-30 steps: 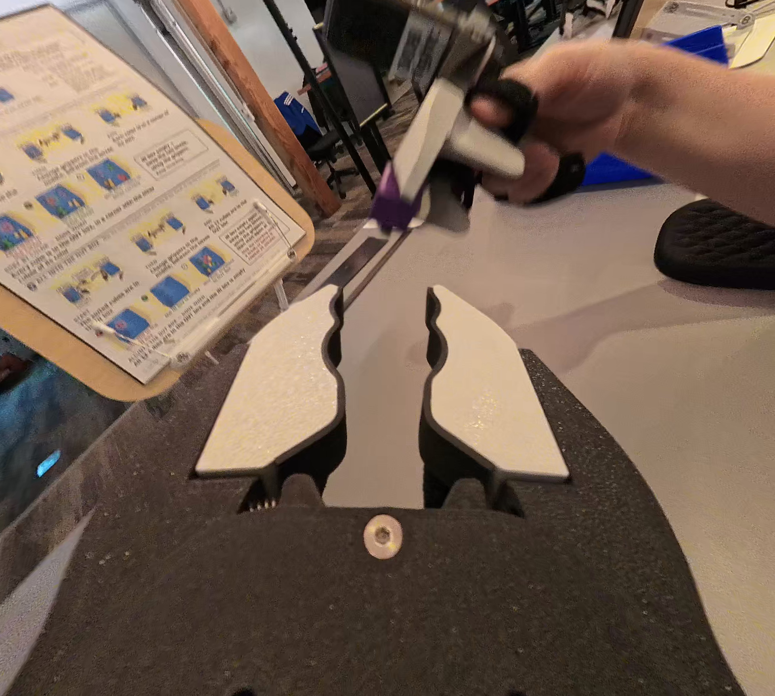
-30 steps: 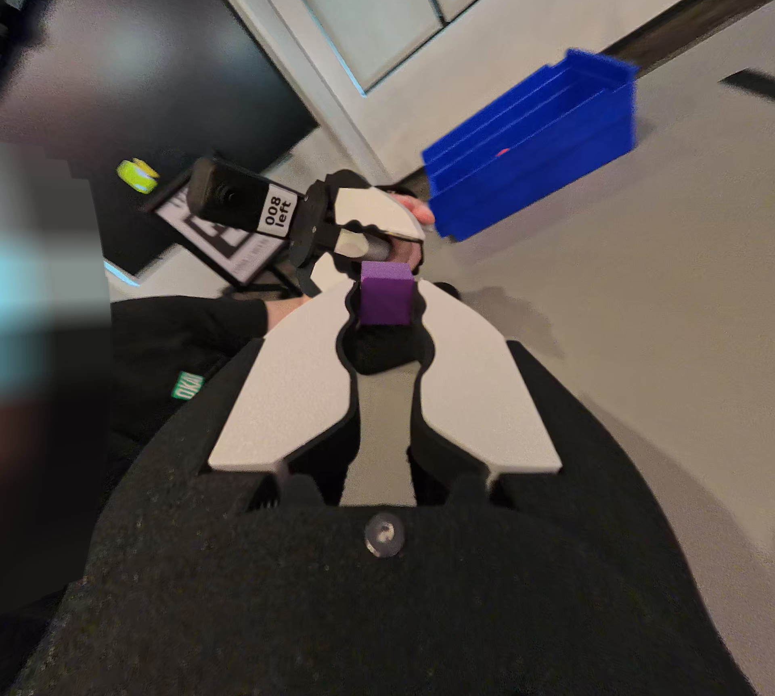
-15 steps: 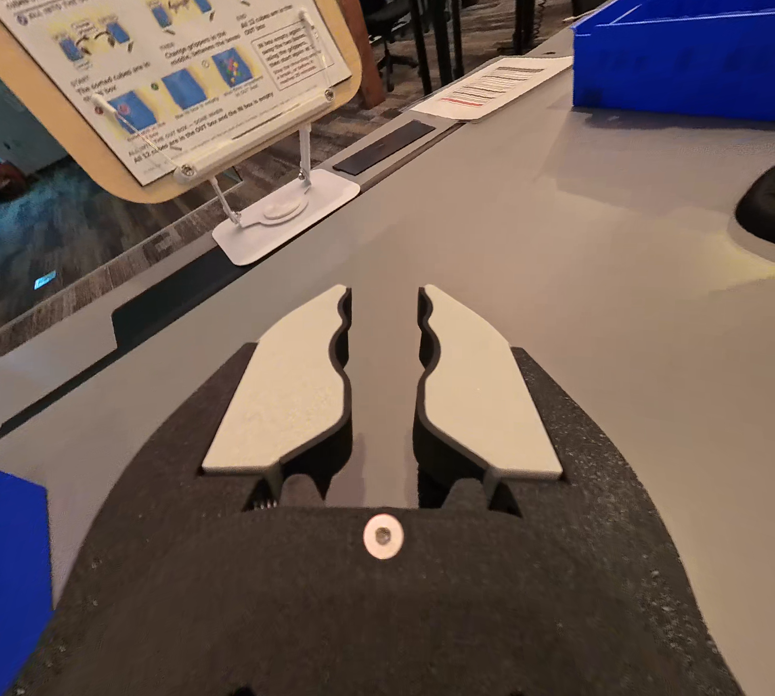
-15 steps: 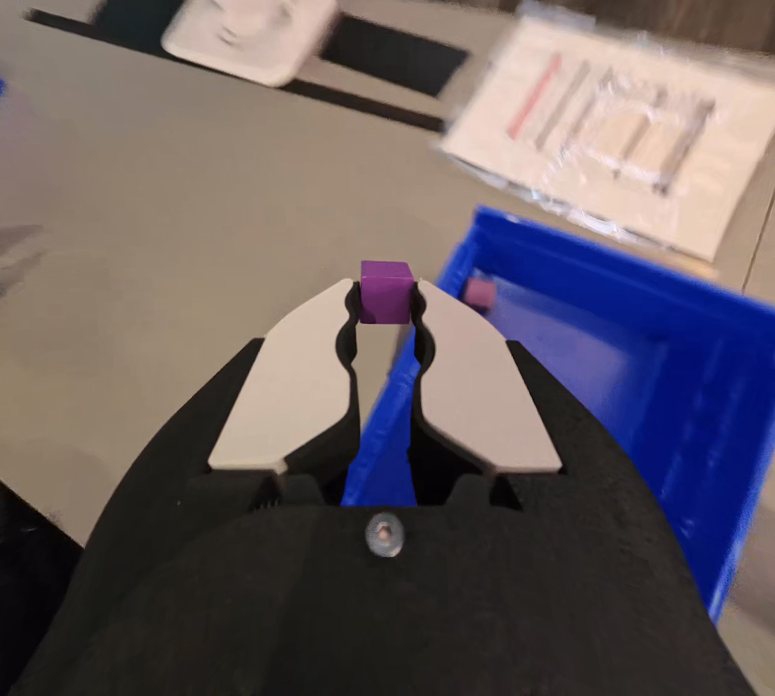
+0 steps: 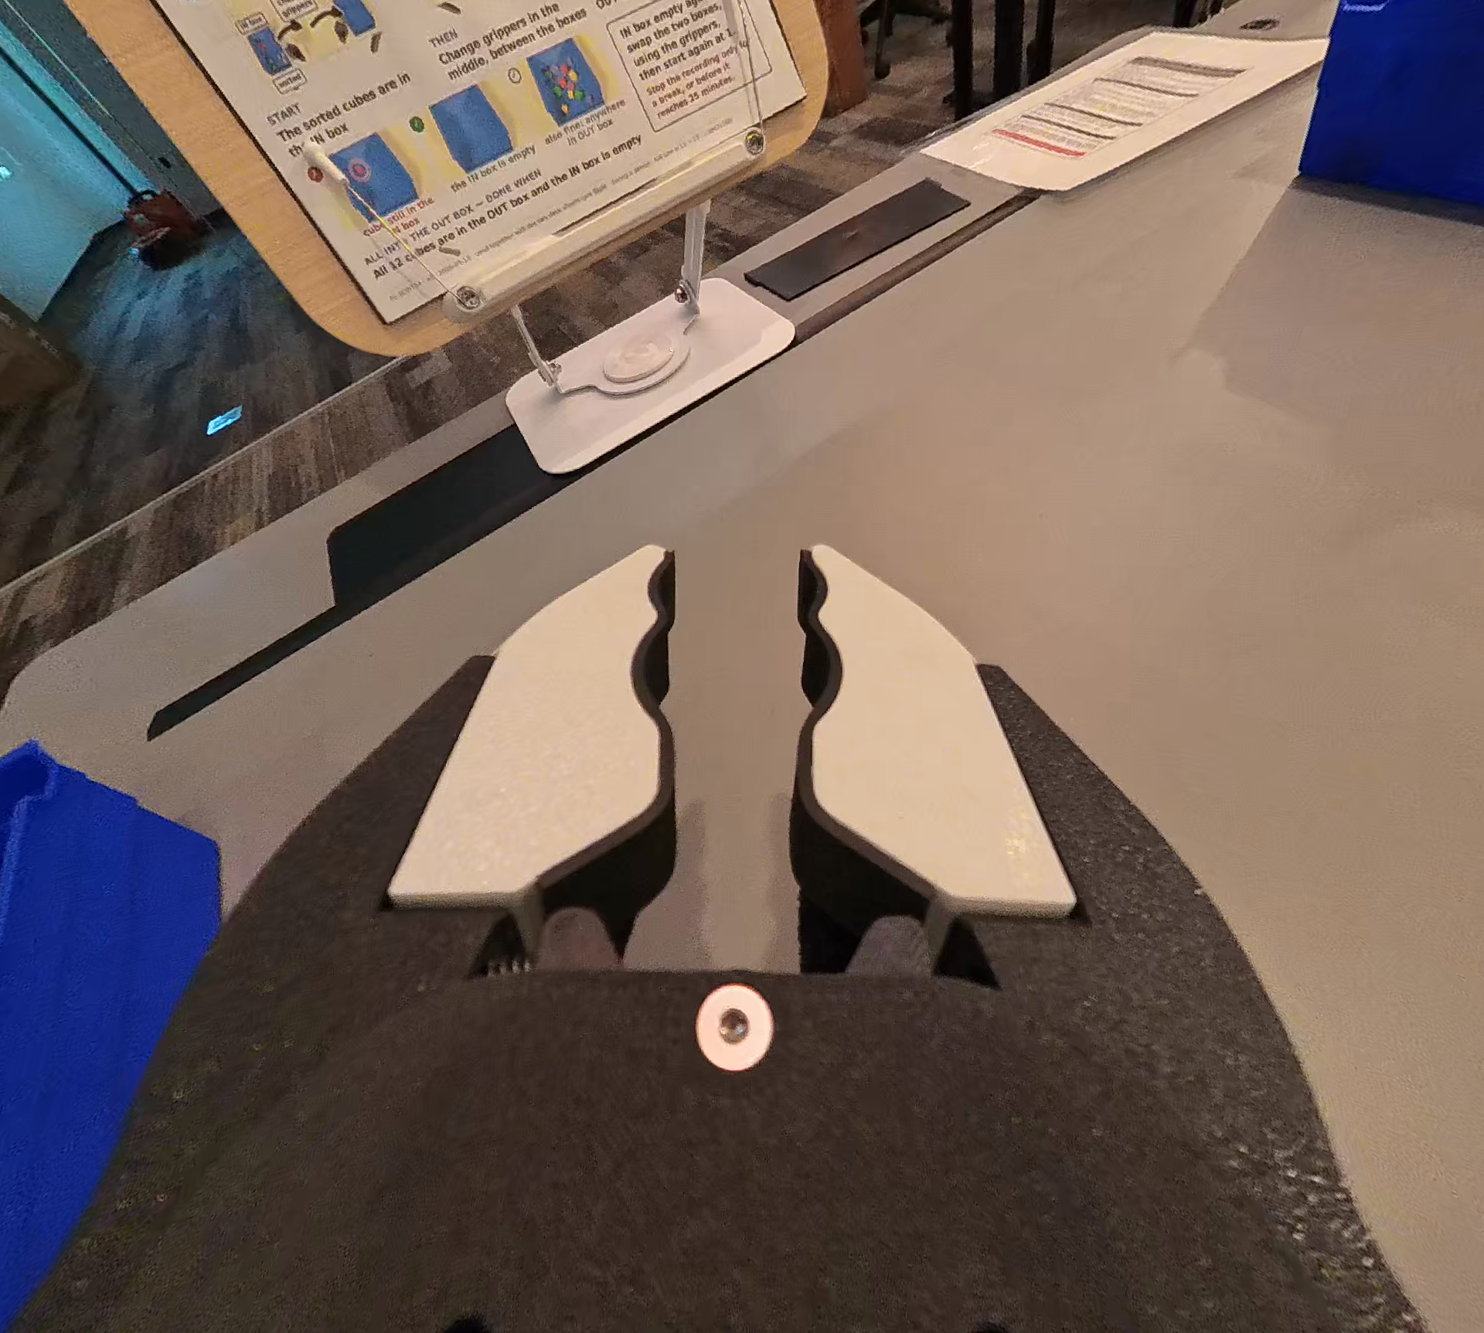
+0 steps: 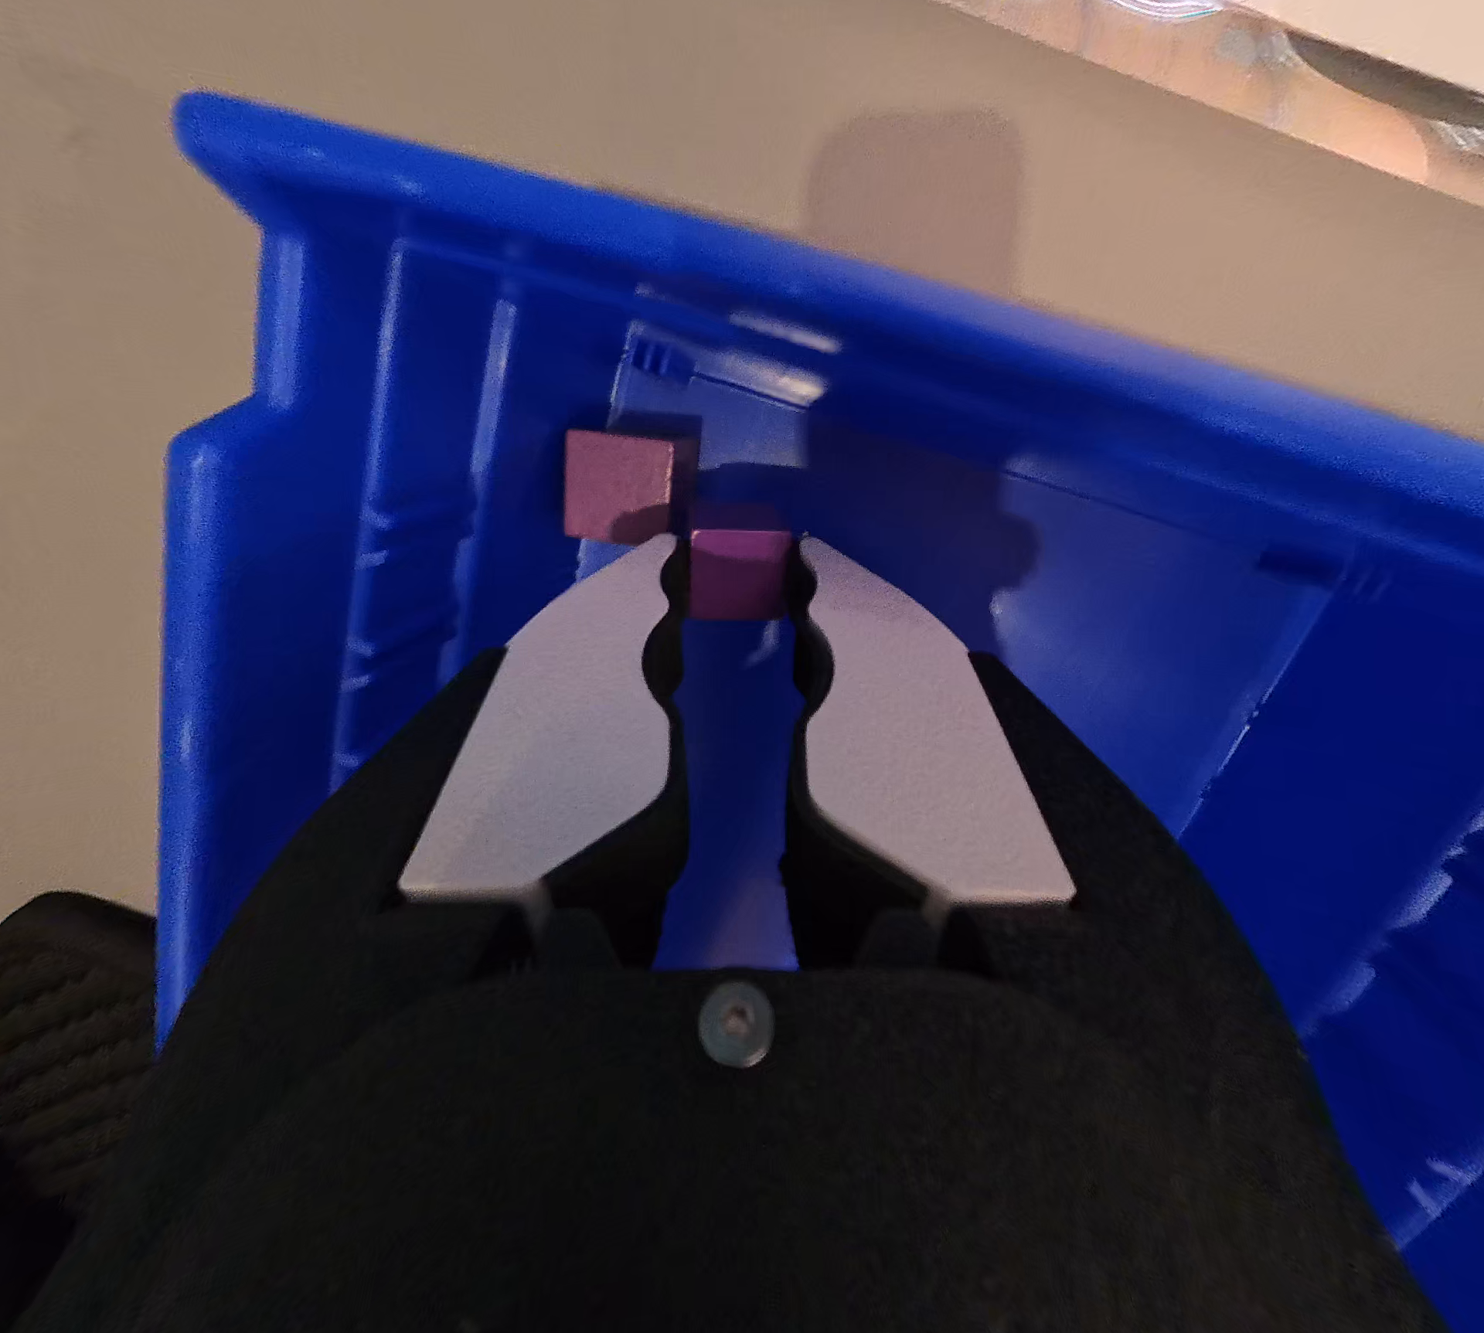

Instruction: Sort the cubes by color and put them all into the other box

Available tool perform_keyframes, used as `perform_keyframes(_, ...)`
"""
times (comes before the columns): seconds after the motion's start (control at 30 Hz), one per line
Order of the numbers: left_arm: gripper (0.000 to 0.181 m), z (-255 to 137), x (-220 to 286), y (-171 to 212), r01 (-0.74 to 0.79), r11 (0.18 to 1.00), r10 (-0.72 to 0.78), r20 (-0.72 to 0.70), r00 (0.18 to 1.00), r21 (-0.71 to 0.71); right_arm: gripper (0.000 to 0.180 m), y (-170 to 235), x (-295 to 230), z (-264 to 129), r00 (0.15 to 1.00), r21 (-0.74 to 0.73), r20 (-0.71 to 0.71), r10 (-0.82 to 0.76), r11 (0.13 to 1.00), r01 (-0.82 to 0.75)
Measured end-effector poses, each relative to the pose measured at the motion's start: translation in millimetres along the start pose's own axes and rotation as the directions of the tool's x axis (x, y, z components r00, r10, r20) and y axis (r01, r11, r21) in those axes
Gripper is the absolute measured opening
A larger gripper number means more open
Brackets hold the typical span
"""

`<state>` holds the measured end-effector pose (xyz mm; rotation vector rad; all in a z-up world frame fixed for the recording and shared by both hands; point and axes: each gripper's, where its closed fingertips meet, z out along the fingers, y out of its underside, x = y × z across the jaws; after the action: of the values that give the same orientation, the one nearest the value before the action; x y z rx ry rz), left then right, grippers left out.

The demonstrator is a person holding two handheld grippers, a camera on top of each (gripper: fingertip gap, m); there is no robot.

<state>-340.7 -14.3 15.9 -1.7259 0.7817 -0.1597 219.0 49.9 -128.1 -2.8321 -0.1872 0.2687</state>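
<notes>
While the right hand-held gripper clamped a small, rigid purple cube by its flat sides over the blue plastic box (light, probably easily dropped), the left hand-held gripper gaped empty.

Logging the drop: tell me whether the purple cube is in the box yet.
Inside the blue box but still gripped: the held purple cube sits between the right gripper fingers, beside another purple cube.

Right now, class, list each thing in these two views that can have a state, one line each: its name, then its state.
right gripper: shut on held purple cube
held purple cube: gripped, low inside blue box
second purple cube: resting in the box corner
blue box: open-topped
left gripper: open, empty
</notes>
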Motion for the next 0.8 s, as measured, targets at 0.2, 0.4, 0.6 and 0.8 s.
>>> perform_keyframes(0.2,0.029,-1.3,7.4,-3.8,-0.026,1.0,0.026,0.006,1.0,-0.002,0.023,-4.9,3.3,12.0,1.0,-0.033,-0.002,0.015,0.999,-0.015)
perform_keyframes(0.4,0.029,-8.9,4.2,8.9,-0.048,0.998,0.049,0.021,0.999,-0.037,0.028,-4.1,4.5,12.9,0.999,-0.036,0.018,0.04,0.999,-0.039)
perform_keyframes(0.6,0.029,-33.7,-22.7,18.1,-0.048,0.998,0.052,0.091,0.994,-0.05,0.031,-7.9,1.2,-27.3,0.999,0.07,0.013,0.049,0.996,-0.05)
perform_keyframes(0.8,0.029,-89.4,-96.9,43.0,-0.005,0.989,0.054,0.324,0.944,-0.149,0.032,-21.2,-43.2,-113.6,0.999,0.317,-0.036,0.008,0.948,0.004)
